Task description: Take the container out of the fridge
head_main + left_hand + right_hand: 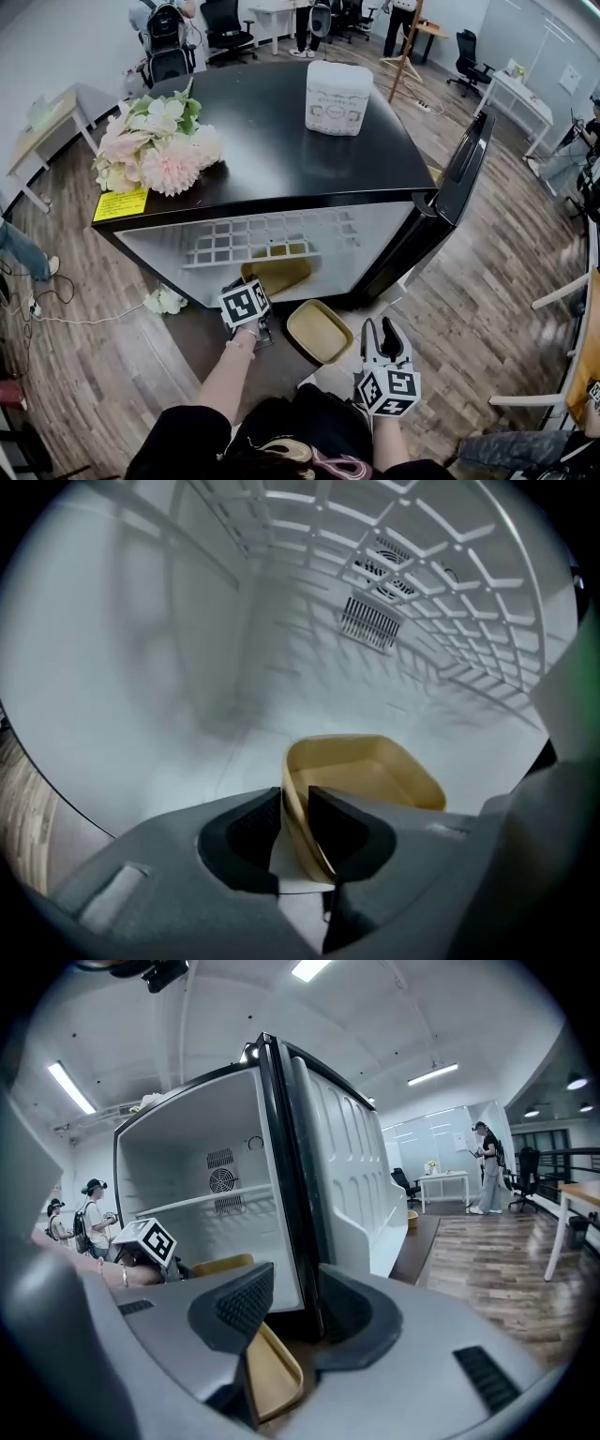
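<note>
Fingers [251, 829] of left gripper [294, 805] pinching container [375, 775] wall, inside fridge [141, 649] on its floor. Head view adds 2nd tan tray [320, 330] outside, nr door [459, 178]. Right gripper view: right gripper [295, 1290] jaws apart, nothing gripped, tray below.

Inside the fridge [272, 141], the wire shelf [272, 239] caps headroom; the open door [459, 178] walls the right side.

I work in an open-plan office: rolling chairs [226, 23] and white desks [516, 92] stand at the far side, on wood-plank flooring [487, 272], under strip ceiling lights [70, 1087].
</note>
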Demonstrator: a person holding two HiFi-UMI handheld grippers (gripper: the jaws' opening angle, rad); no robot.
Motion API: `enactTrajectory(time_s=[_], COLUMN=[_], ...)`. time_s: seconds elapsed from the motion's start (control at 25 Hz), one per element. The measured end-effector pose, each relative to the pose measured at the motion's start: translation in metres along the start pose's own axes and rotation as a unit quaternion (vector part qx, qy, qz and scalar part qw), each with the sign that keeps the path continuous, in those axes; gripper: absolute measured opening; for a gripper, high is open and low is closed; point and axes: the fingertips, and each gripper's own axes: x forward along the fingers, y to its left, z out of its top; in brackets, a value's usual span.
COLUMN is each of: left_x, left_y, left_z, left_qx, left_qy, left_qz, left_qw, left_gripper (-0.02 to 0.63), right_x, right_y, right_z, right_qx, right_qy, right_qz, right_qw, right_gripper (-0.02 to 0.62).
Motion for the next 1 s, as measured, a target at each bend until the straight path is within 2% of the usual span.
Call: enactTrajectory(time_s=[0.28, 0.48, 0.88, 1.0], left_x=[0.002, 0.001, -0.015, -0.025], left_y=[-0.001, 0.004, 0.013, 0.013], left_z=[-0.001, 0.004, 0.015, 0.017], left_qx=[-0.003, -0.025, -0.040, -0.032], left_qy=[0.004, 0.003, -0.024, -0.031], left_qz=[0.011, 0.008, 0.012, 0.009], left_qw=[0.9999, 0.9997, 0.9989, 0.9990], left_gripper=[0.087, 0.051, 0.021, 0.017], right_x=[0.003, 0.006, 0.007, 0.006], right_y=[-0.001, 0.009, 0.019, 0.020], right_z=[-0.002, -0.008, -0.012, -0.012], right_qx=[-0.006, -0.012, -0.011, -0.010], right_qy=[0.009, 0.025, 0.032, 0.031], right_qz=[0.008, 0.044, 0.069, 0.072], right_qw=[1.000, 0.999, 0.997, 0.997], right_gripper=[0.143, 0.130, 0.087, 0.077])
